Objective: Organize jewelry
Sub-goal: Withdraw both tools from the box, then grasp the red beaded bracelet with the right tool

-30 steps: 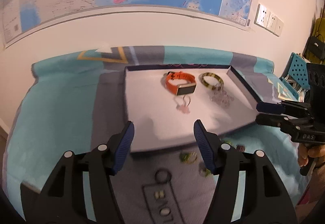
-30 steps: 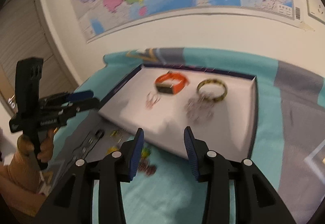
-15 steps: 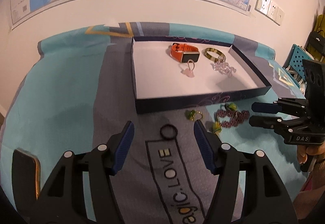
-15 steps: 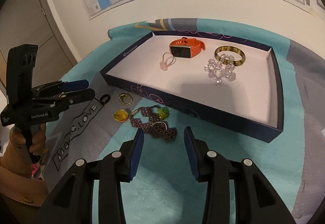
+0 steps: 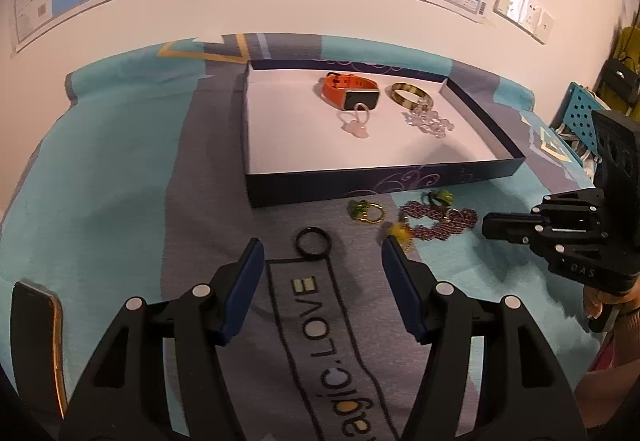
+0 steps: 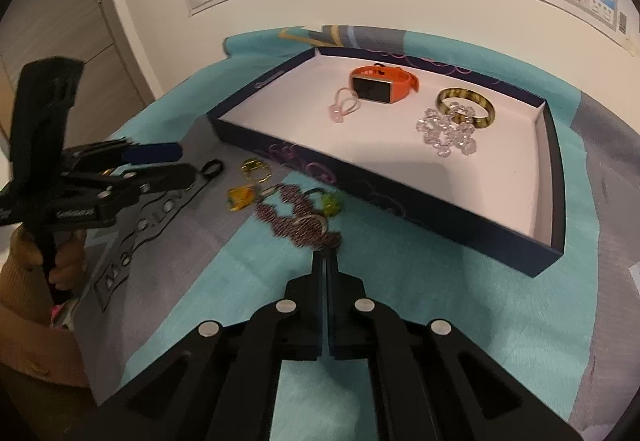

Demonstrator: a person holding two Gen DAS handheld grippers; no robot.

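Note:
A dark blue tray (image 5: pixel 384 183) (image 6: pixel 424 207) with a white floor holds an orange watch (image 5: pixel 350 91) (image 6: pixel 382 83), a pink ring (image 5: pixel 356 121), a tortoiseshell bangle (image 5: pixel 410 95) (image 6: pixel 466 107) and a clear bead bracelet (image 5: pixel 428 119) (image 6: pixel 446 133). In front of it lie a purple beaded bracelet (image 5: pixel 438 219) (image 6: pixel 298 223), a gold ring (image 5: pixel 366 211) (image 6: pixel 254 169), a yellow piece (image 6: pixel 240 197) and a black ring (image 5: pixel 313 243) (image 6: pixel 212 167). My left gripper (image 5: pixel 323 265) is open just behind the black ring. My right gripper (image 6: pixel 326 257) is shut at the purple bracelet's near edge; whether it pinches it is unclear.
The table wears a teal and grey cloth (image 6: pixel 440 301) with printed lettering (image 5: pixel 320 325). A phone (image 5: pixel 38 337) lies at the left edge. A wall with a map stands behind. A blue perforated crate (image 5: pixel 580 117) is at the far right.
My right gripper has closed and moved forward to the purple bracelet. My left gripper has come slightly nearer the black ring, still open.

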